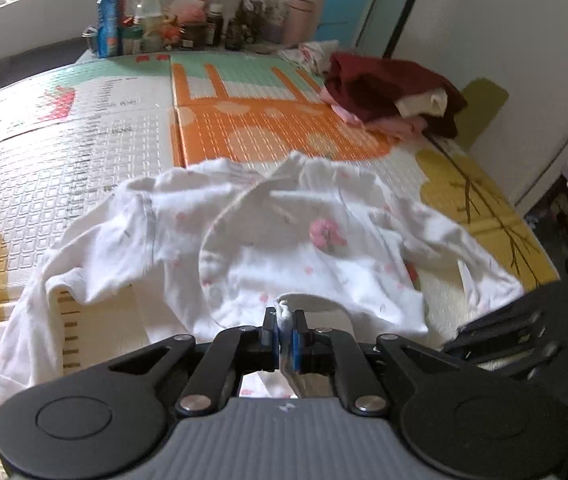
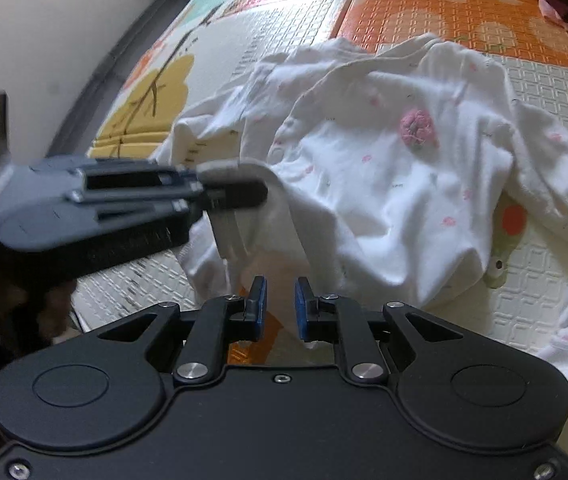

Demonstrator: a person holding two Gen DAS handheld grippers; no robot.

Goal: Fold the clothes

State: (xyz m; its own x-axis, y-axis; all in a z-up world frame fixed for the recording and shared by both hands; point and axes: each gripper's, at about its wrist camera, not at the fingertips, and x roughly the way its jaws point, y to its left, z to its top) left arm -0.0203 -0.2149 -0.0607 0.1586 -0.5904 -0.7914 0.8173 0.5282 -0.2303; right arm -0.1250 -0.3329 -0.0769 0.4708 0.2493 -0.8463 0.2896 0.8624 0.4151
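On the play mat [image 1: 83,152], just in front of the dark red clothes pile [image 1: 392,88], lies the white garment [image 1: 267,240]; the left gripper [image 1: 284,334] pinches its near hem, and the right gripper [image 2: 280,308] stands apart beside it.

Bottles and jars [image 1: 155,20] crowd the patterned play mat's [image 1: 83,140] far edge

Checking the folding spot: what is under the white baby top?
The patterned play mat lies under the white baby top; an orange dot on it shows past the cloth's edge. Whatever lies beneath the middle is covered.
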